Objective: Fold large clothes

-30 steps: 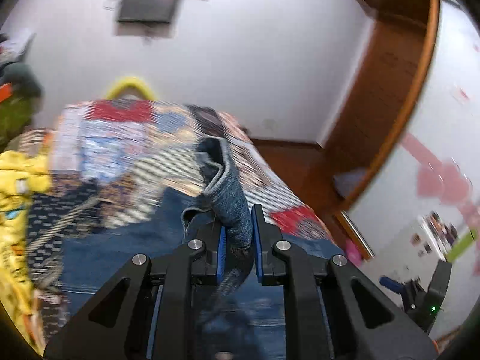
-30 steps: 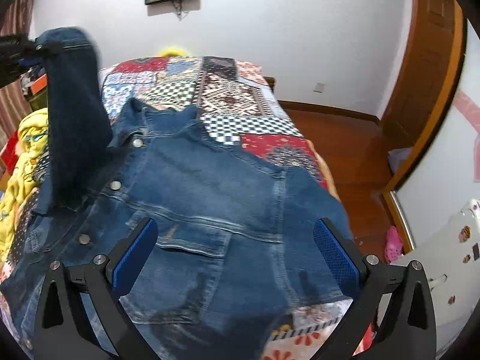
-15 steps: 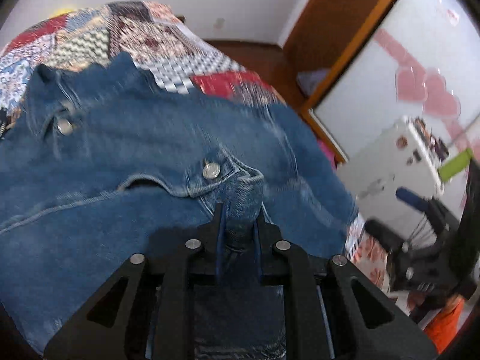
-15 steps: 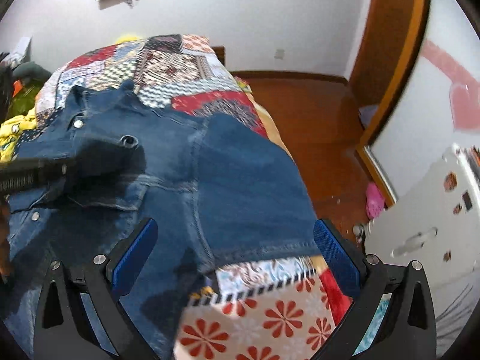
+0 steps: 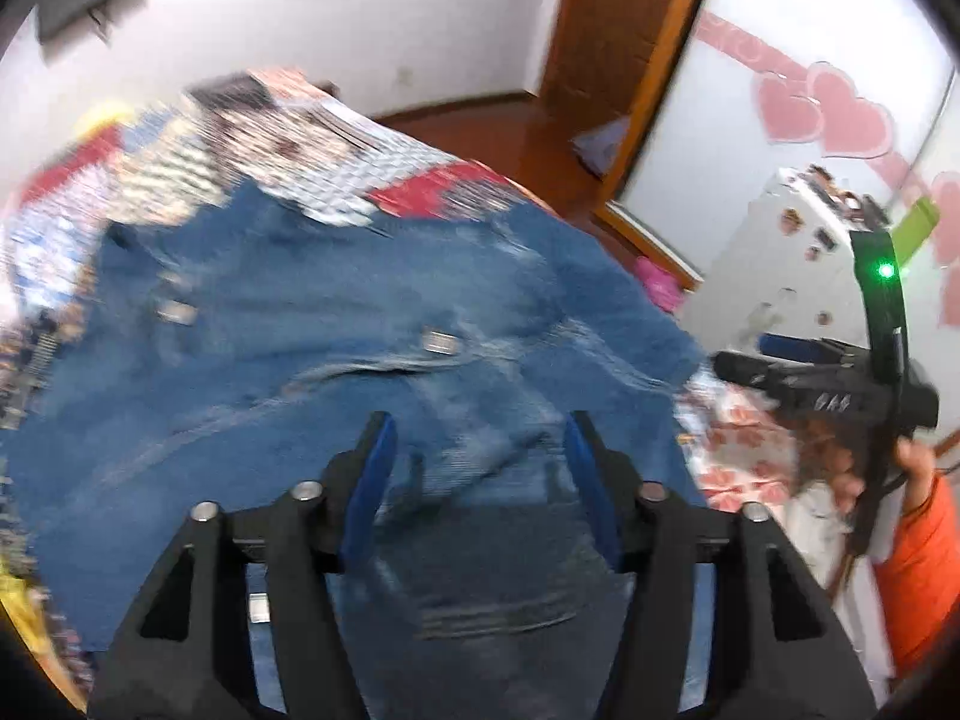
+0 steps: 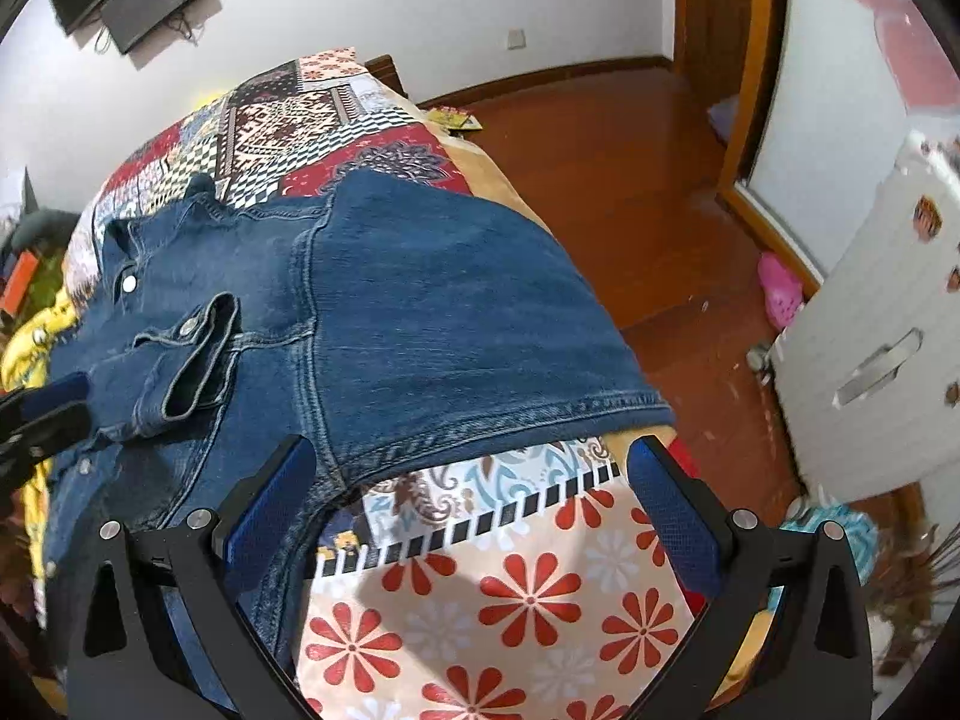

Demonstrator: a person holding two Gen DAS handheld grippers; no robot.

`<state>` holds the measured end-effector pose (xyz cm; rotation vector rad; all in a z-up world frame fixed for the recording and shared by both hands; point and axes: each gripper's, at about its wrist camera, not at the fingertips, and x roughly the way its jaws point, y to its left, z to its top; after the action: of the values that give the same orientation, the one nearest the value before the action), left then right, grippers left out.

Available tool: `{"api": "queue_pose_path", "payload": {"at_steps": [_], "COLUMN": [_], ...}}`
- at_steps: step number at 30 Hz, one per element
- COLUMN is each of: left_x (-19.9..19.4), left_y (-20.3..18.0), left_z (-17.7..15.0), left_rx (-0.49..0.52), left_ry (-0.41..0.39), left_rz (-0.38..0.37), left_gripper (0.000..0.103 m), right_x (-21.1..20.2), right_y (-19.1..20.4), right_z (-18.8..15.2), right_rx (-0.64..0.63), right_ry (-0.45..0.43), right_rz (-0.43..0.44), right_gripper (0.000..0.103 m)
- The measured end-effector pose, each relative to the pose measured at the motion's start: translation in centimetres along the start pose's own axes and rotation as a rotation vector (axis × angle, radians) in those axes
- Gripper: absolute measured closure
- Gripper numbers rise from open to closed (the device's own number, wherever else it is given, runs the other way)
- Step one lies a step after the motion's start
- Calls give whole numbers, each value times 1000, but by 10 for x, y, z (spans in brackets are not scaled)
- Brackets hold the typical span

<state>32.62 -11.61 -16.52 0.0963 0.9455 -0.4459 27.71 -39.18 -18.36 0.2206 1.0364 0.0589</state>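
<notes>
Denim, quilt, wood
Matt stitched denim jacket (image 6: 420, 300) on patterned cloth bedspread (image 6: 510, 588); glossy wooden floor (image 6: 600, 138).

Both wrist views overlook the denim jacket (image 5: 336, 324) closely.

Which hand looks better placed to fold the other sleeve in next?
Probably the right. Its open fingers hover at the flat sleeve's hem, while the left's opening fingers sit over the sleeve just laid across the jacket.

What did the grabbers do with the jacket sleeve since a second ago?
The left gripper carried the sleeve across the jacket, laid it on the front, and its fingers are opening, letting go. The right gripper stayed open and holds nothing. The jacket stayed on the bed.
</notes>
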Motion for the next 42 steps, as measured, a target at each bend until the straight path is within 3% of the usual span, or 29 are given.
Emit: {"api": "queue_pose_path", "payload": {"at_steps": [3,7,12,15,19,22,24,27,32,35,39,42], "left_x": [-16,-30,-43,-48,-51,-55,-56,-61,-69,-74,-80,-86], "left_y": [30,80,130,148,163,165,167,169,170,168,165,162], "left_z": [-4,-23,-57,-76,-95,-104,-107,-109,-110,-111,-112,-114], "left_rx": [-21,-109,-264,-354,-412,-428,-428,-422,-408,-390,-371,-362], "left_ry": [-45,-36,-18,-19,-13,-10,-11,-22,-51,-67,-83,-101], "left_rz": [114,246,286,285,308,321,333,347,347,347,331,318], "left_gripper": [30,28,28,28,28,28,28,28,28,28,28,28], "right_x": [14,38,68,78,83,80,75,65,21,-17,-59,-69], "right_y": [-18,-41,-57,-64,-67,-66,-63,-58,-35,-5,52,93], "right_z": [3,4,1,5,16,24,31,37,52,70,88,89], "right_rx": [103,235,338,396,440,460,445,425,322,230,89,-2], "right_ry": [36,97,165,148,110,71,56,31,-100,-196,-275,-273], "right_rz": [62,142,208,242,179,121,57,20,-16,7,112,182], "right_gripper": [0,6,11,12,32,56,81,88,91,91,92,92]}}
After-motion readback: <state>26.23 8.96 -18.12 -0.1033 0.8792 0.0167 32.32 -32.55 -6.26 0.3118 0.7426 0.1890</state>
